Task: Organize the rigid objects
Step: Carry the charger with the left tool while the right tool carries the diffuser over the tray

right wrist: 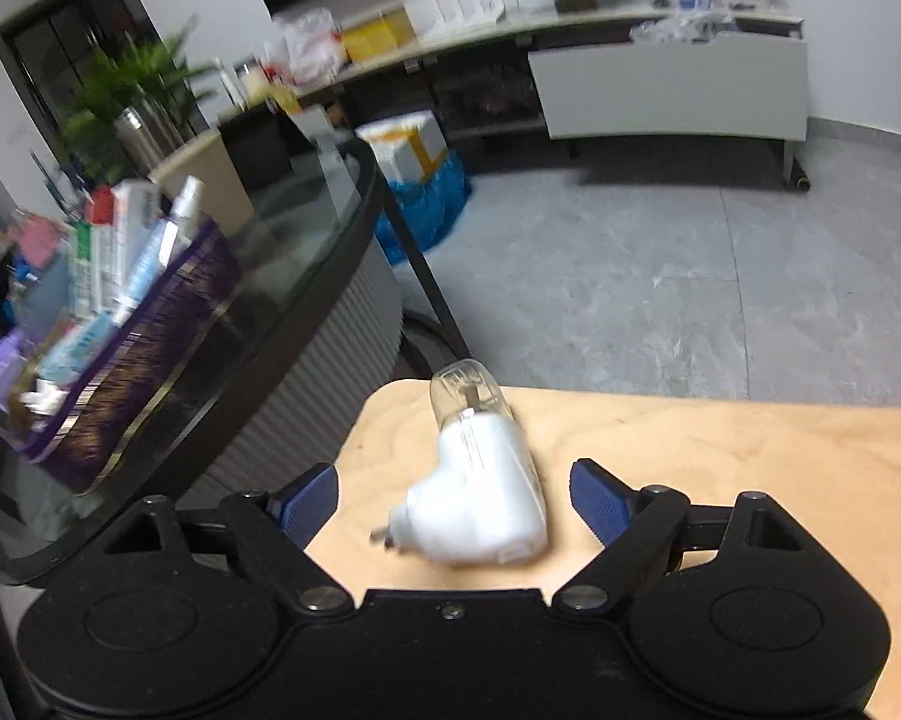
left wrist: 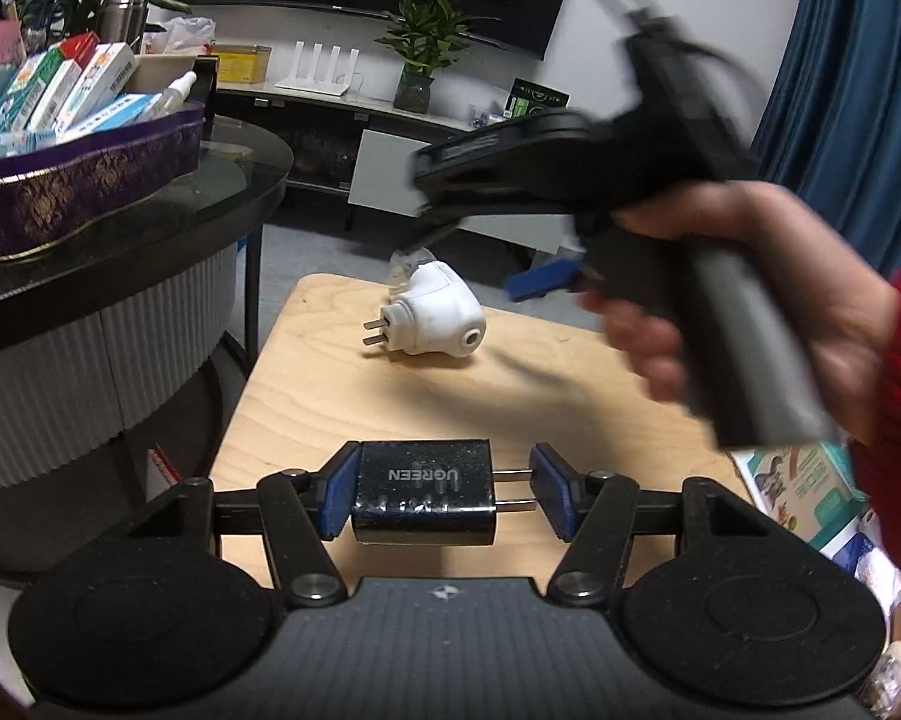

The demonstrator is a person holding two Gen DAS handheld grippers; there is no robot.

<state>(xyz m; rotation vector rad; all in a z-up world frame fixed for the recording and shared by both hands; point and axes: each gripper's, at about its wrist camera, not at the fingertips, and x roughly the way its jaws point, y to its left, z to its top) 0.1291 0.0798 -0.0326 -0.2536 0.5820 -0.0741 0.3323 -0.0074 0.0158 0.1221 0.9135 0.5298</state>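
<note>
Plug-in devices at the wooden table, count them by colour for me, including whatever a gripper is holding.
Black: 1, the black rectangular UGREEN charger, clamped between the left gripper's blue fingers.
White: 1, the white plastic plug-in device with a clear bottle, lying on the light wooden table between the open right gripper's fingers, untouched.
Total: 2

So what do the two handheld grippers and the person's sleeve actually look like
Both grippers are black, with scissor-like linkage arms, silver pivot bolts and two round discs on the body. The left gripper and right gripper have blue ribbed pads on their fingers. The right one carries black cables and a grey handle. The sleeve is red knit.
</note>
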